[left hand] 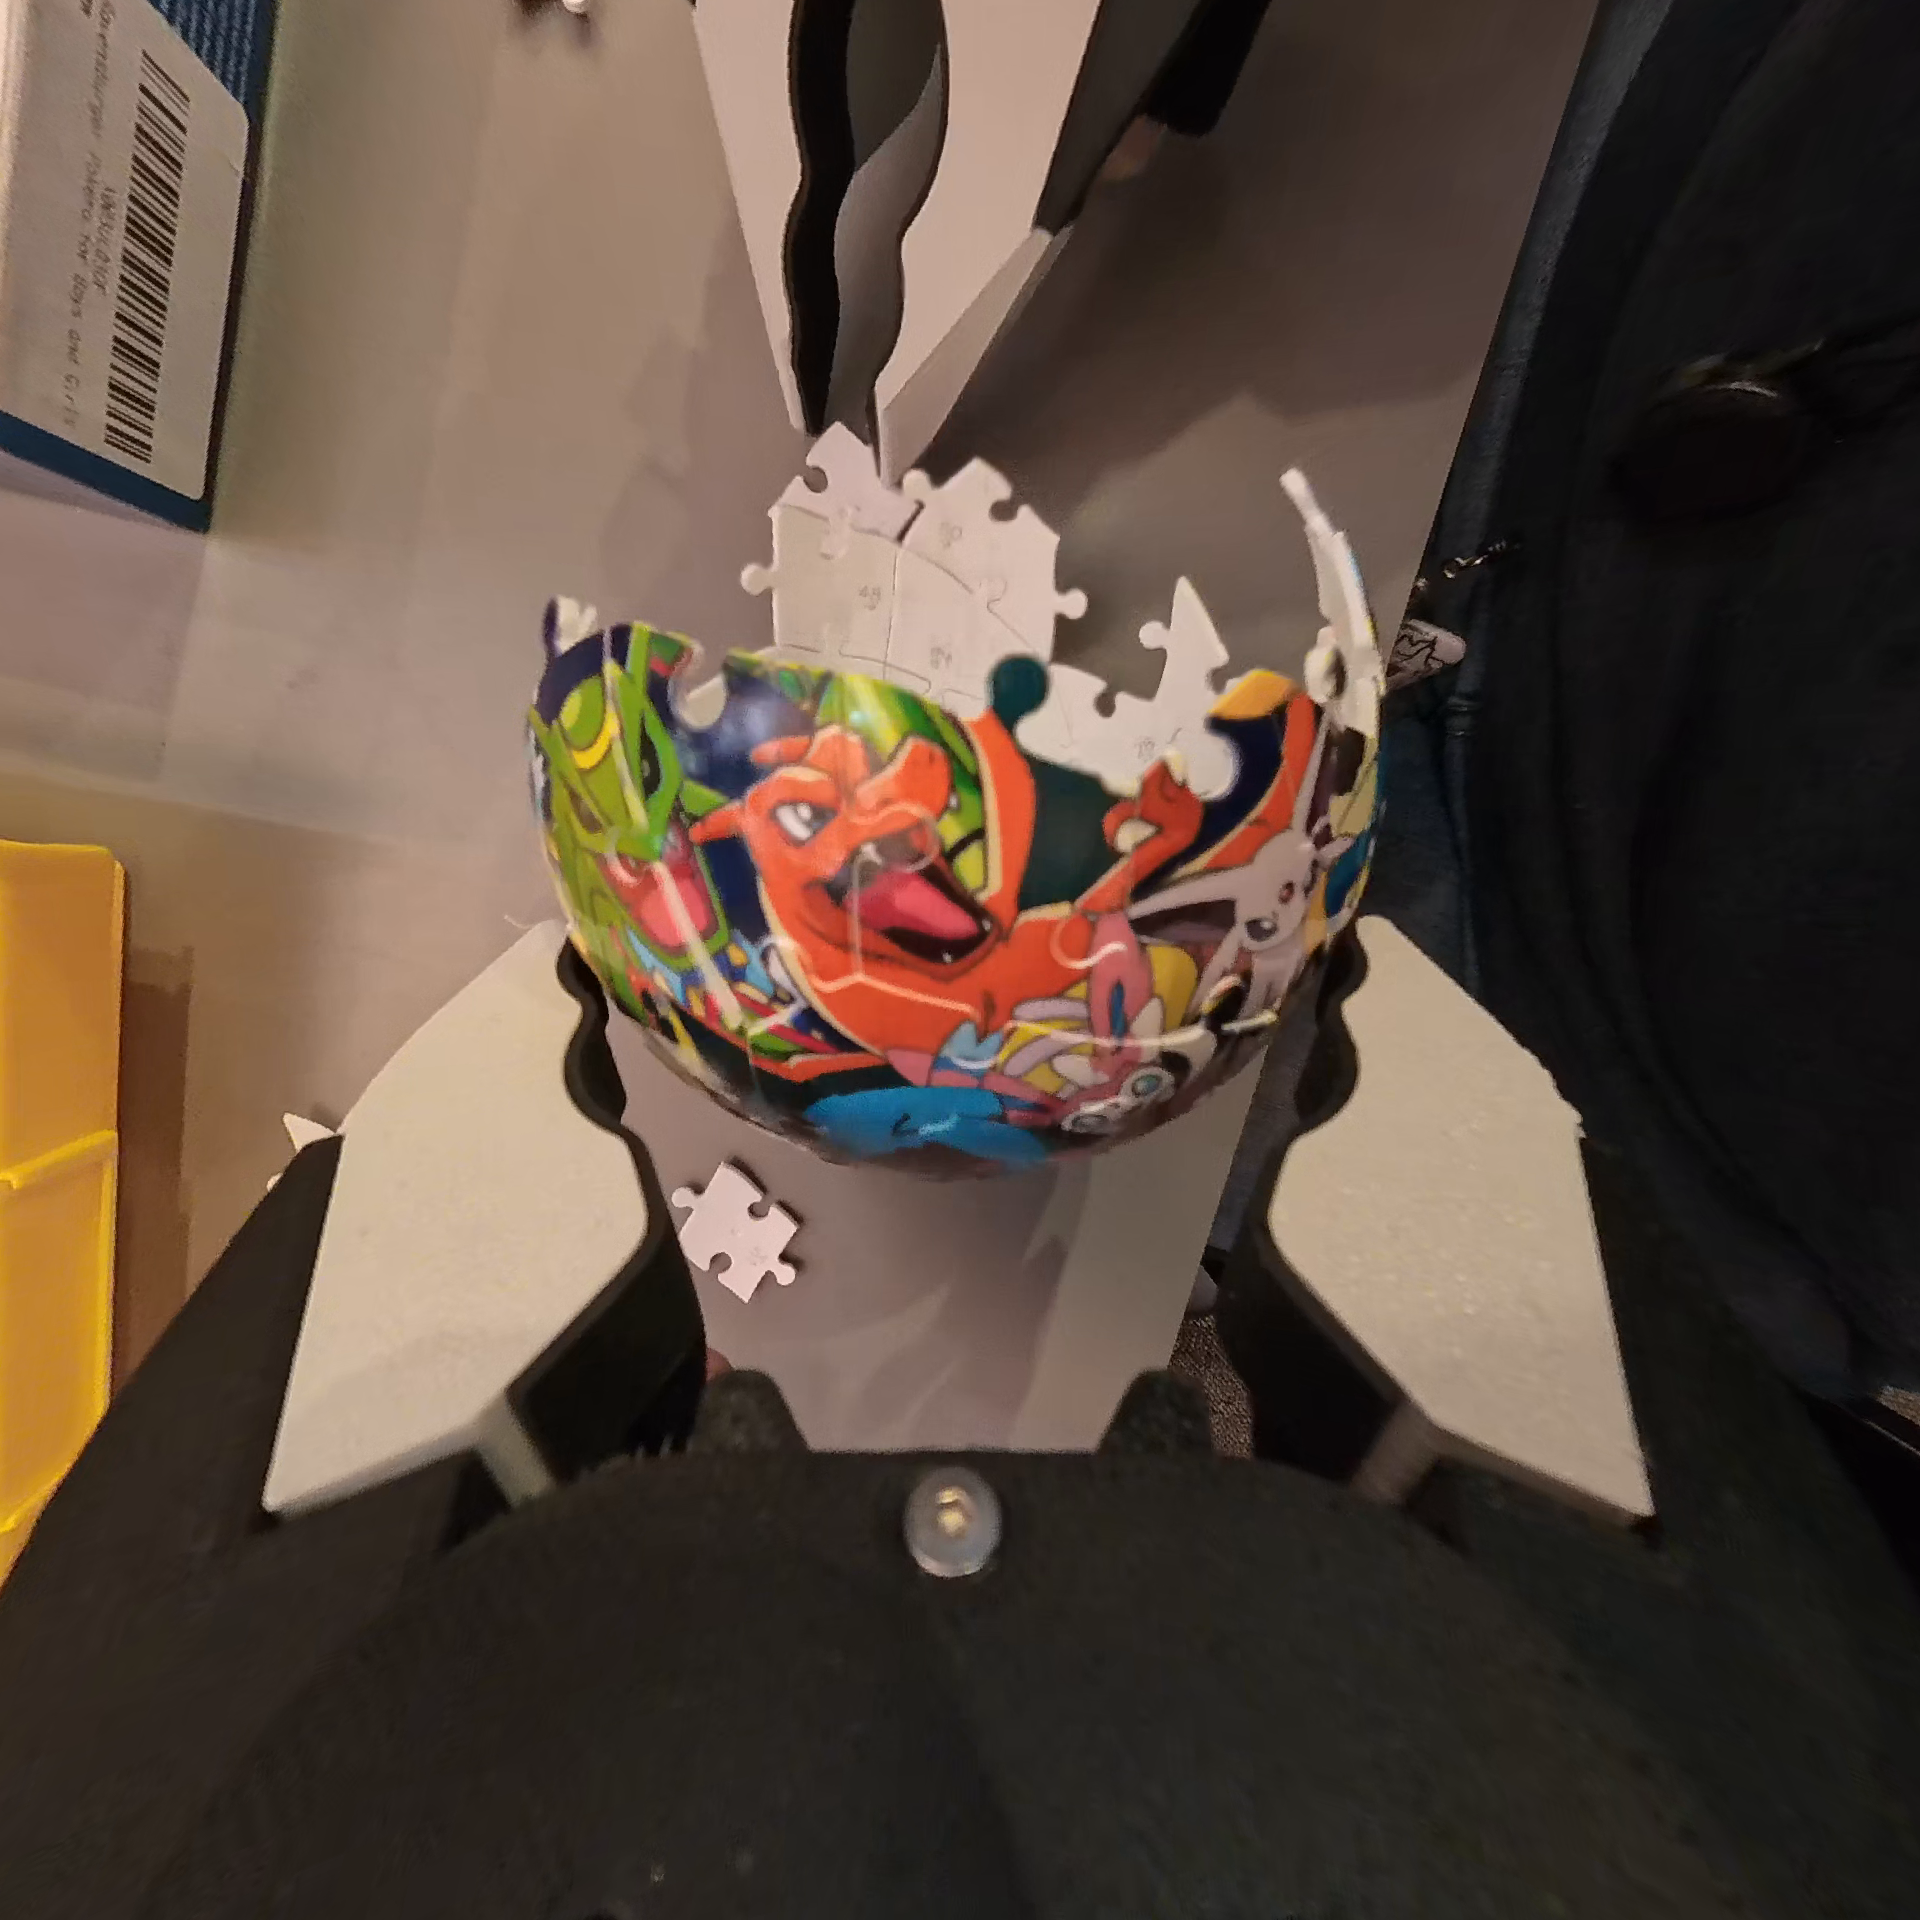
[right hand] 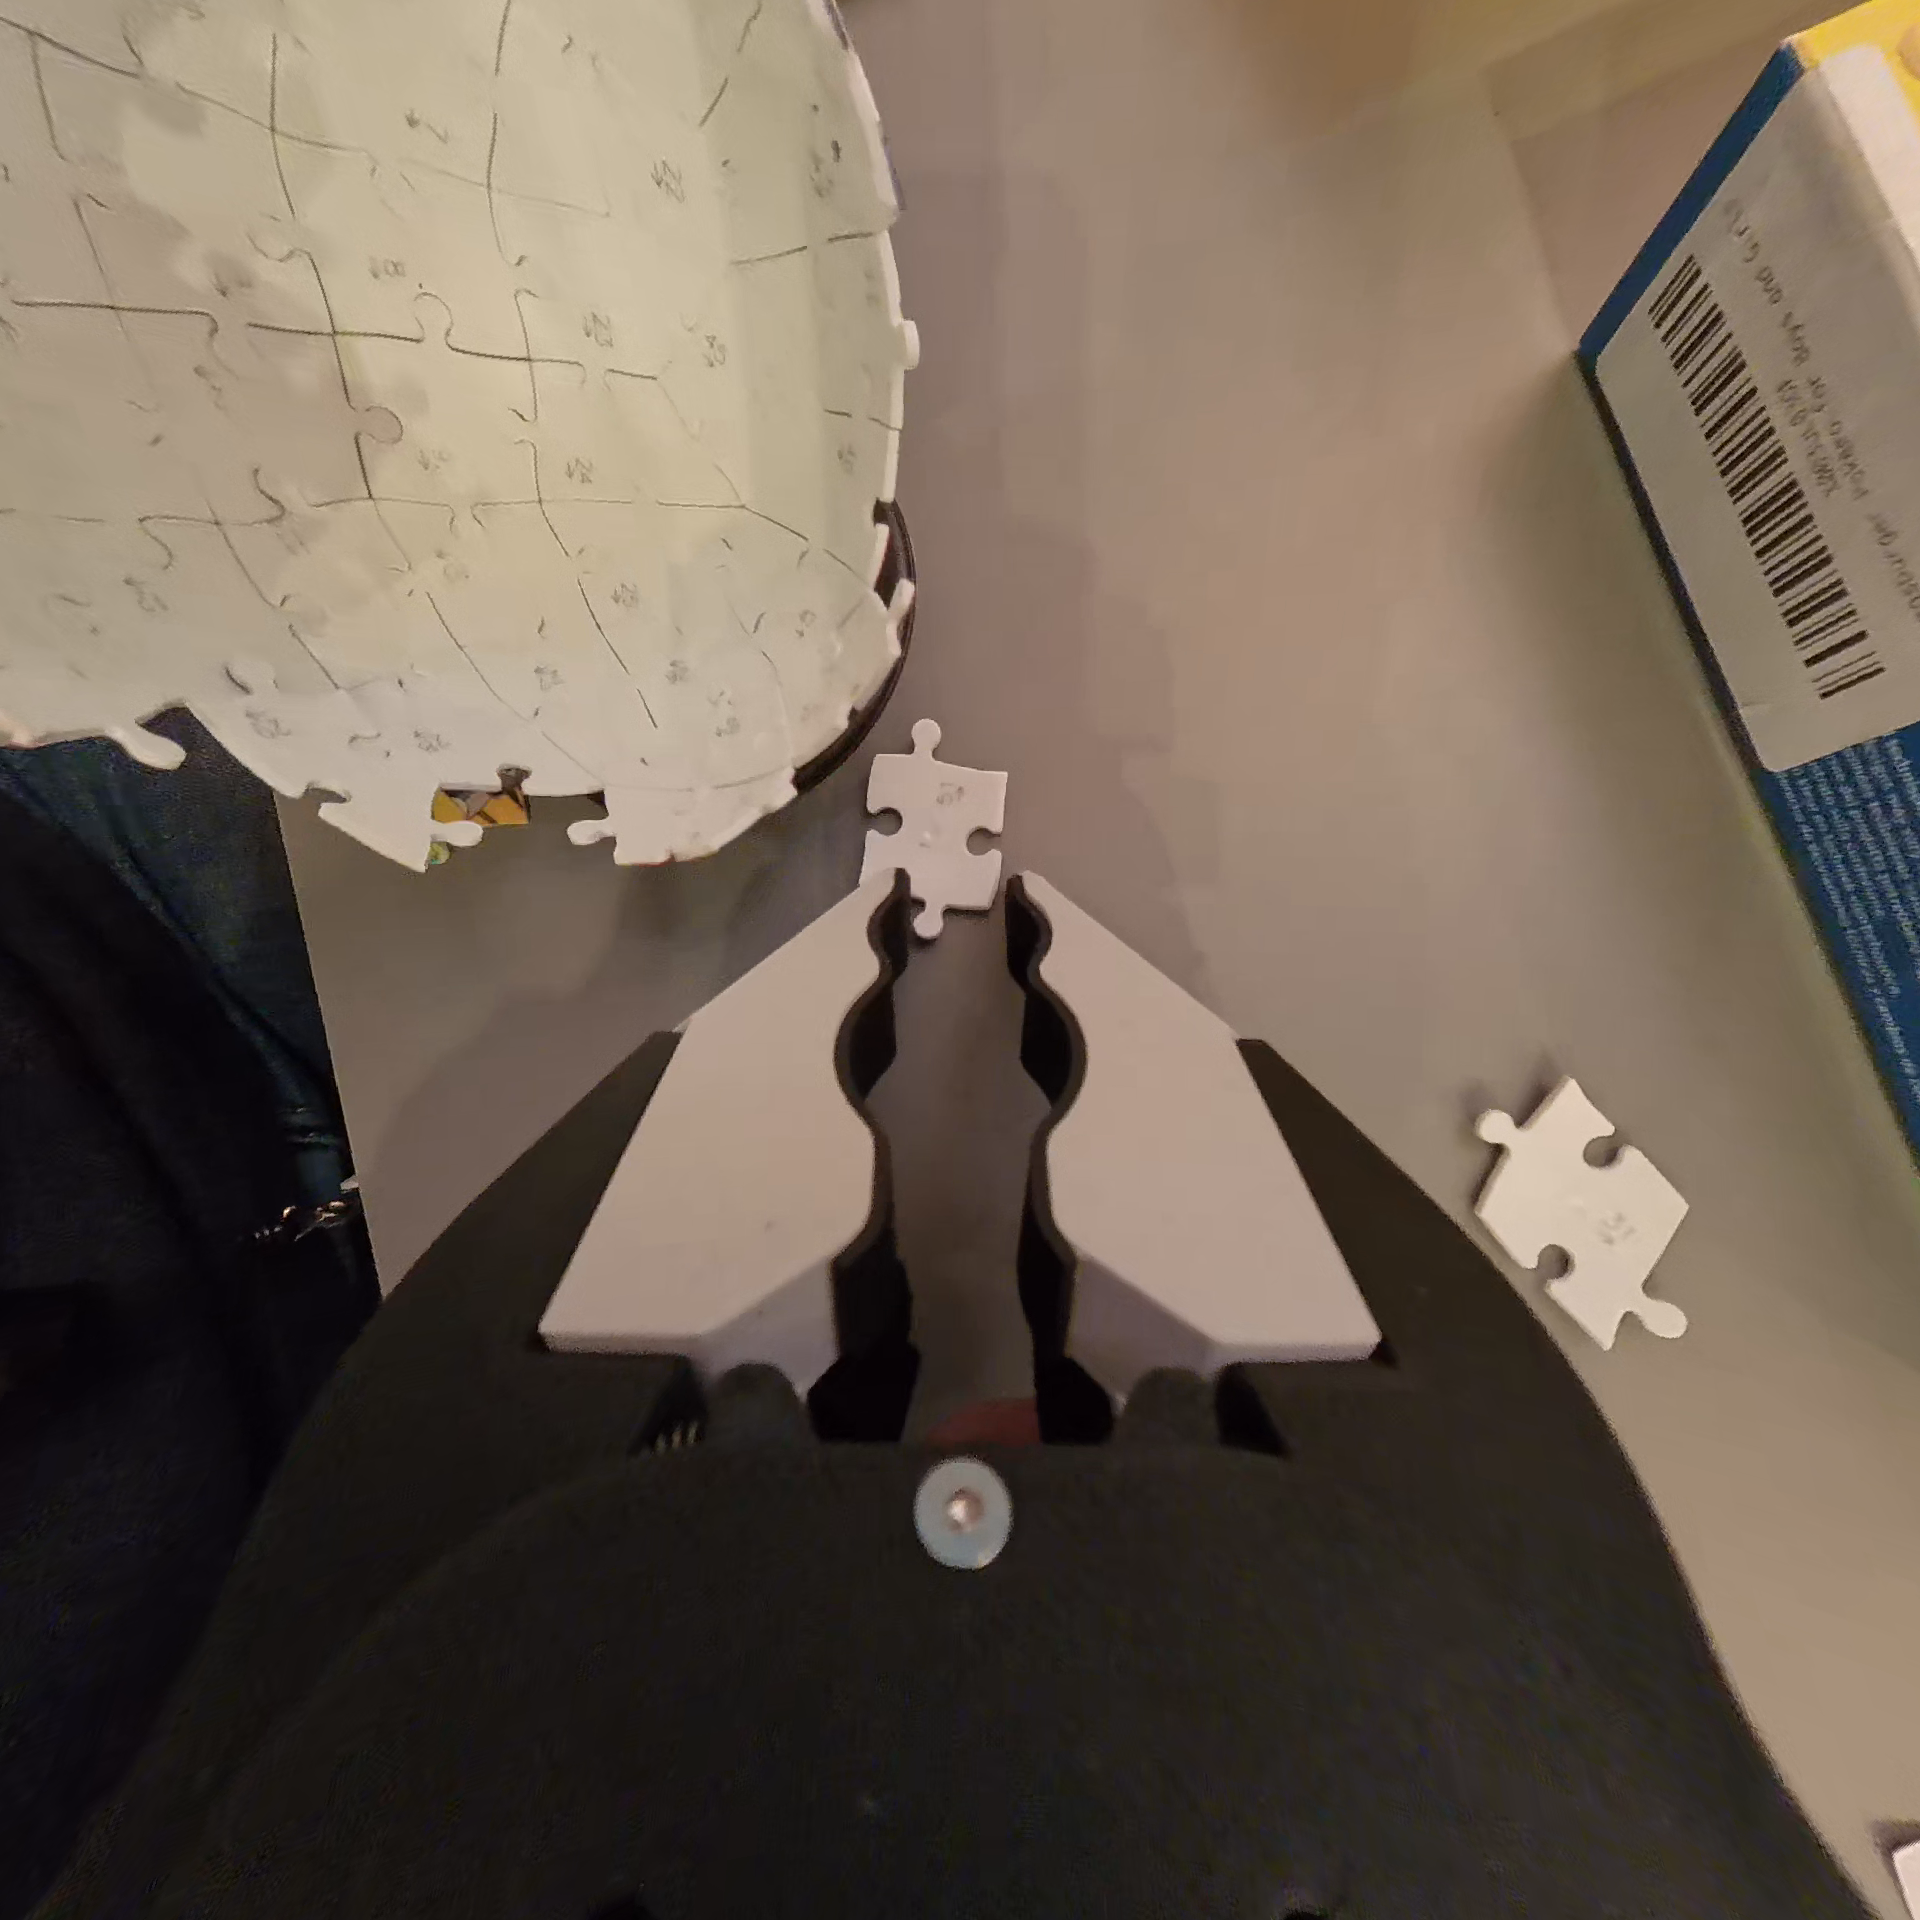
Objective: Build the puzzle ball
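Your left tool (left hand: 961, 1029) clamps puzzle ball (left hand: 956, 883) between tips: lower half built, rim jagged, top missing. Right tool (right hand: 954, 883) parted, unclenched, loose piece (right hand: 935, 821) at tips on tabletop (right hand: 1247, 520). Second piece (right hand: 1579, 1210) right of it.

Dim warm indoor light, soft shadows, slight blur, wide-angle bending toward the edges.

Bare grey table (right hand: 1299, 623) between puzzle ball (right hand: 416, 416) and box (right hand: 1766, 468) — passable.
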A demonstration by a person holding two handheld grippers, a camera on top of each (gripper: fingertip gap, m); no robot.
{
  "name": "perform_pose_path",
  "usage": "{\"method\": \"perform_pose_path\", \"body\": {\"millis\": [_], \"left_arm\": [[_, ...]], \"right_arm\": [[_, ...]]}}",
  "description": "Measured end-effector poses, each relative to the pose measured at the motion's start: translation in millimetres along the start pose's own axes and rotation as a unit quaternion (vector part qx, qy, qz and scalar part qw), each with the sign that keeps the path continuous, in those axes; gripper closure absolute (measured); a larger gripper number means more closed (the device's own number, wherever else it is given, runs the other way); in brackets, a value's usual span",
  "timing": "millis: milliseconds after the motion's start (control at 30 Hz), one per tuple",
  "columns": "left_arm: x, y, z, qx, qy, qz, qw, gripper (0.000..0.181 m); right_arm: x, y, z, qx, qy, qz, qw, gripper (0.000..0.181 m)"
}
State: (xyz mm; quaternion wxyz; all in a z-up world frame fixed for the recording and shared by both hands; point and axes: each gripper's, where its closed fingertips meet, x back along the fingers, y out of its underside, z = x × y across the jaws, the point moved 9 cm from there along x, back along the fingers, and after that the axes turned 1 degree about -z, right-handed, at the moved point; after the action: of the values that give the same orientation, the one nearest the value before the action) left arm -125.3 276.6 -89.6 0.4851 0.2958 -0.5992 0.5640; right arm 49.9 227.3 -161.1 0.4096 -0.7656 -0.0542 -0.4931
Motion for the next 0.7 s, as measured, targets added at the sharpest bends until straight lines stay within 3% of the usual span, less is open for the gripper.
{"method": "perform_pose_path", "body": {"millis": [700], "left_arm": [[3,3,2,-0.002,-0.003,-0.012,1.000,0.055]], "right_arm": [[14,-2,-1,-0.013,-0.018,0.022,1.000,0.162]]}}
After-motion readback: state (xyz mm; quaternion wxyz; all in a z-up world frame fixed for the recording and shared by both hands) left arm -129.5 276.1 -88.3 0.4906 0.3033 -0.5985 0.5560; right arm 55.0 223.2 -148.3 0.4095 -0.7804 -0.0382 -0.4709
